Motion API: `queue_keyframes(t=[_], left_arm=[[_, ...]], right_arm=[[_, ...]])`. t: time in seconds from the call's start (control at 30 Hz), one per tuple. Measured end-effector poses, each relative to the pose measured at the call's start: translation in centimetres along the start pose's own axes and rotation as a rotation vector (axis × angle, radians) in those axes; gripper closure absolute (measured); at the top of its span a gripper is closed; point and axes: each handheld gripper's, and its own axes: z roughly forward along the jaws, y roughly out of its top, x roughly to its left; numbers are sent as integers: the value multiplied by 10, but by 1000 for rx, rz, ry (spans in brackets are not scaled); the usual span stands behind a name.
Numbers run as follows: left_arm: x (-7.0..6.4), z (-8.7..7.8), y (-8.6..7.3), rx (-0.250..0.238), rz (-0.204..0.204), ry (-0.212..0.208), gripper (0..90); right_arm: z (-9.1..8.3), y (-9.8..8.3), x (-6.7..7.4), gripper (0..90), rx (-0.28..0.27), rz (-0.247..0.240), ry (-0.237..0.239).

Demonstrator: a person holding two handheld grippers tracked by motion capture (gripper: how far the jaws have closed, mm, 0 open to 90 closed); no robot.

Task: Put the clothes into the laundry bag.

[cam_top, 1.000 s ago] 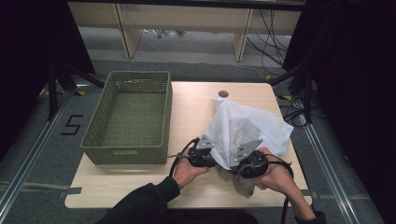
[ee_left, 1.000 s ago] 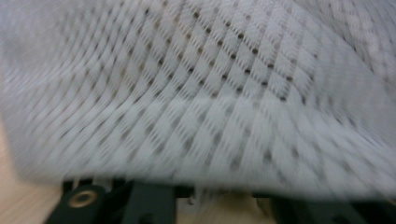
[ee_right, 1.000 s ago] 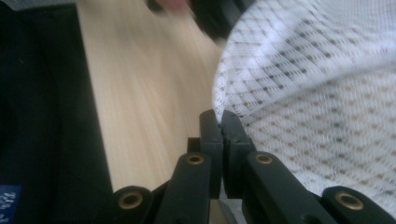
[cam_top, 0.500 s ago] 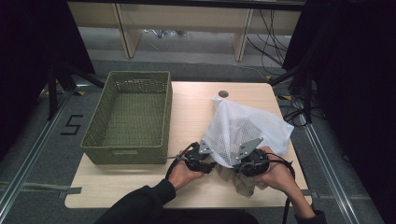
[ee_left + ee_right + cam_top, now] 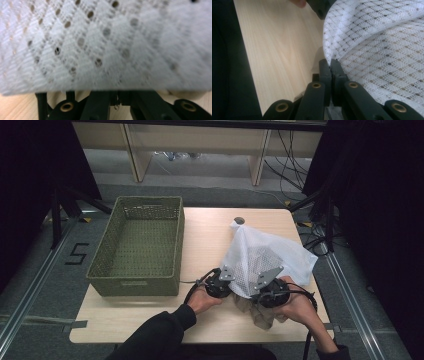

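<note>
White perforated mesh fabric bag [image 5: 265, 257], with a diamond weave, lies on the right of the pale wood-grain surface [image 5: 210, 237]. Both the left gripper [image 5: 231, 285] and right gripper [image 5: 256, 292] have their black fingers clamped on its near hem, the left's just closing. An olive woven rectangular basket [image 5: 137, 245] sits to the left.

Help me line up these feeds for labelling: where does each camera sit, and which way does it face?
High view: above the person's side, looking forward and down at table, green basket, white mesh bag; forearms and both hand-held grippers show.
Left gripper view: on the left hand-held gripper, facing the mesh bag close up; black jaws together.
Right gripper view: on the right hand-held gripper, jaws pinching the bag's edge above the tabletop.
All share the mesh bag.
</note>
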Motion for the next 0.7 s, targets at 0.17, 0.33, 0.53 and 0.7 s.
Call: queue_keyframes(t=[0.17,0.33,0.53,0.7], left_arm=[[-5,-5,-4,6,-8,14,894],[-17,-21,-3,13,21,-10,894],[-17,-25,-7,29,11,-7,895],[-18,-25,-15,37,8,-26,895]], right_arm=[[2,-2,-3,900,16,4,-16],[-2,-4,-9,900,-7,21,-54],[7,1,-5,900,0,-5,-34],[20,6,-6,900,16,-22,-81]])
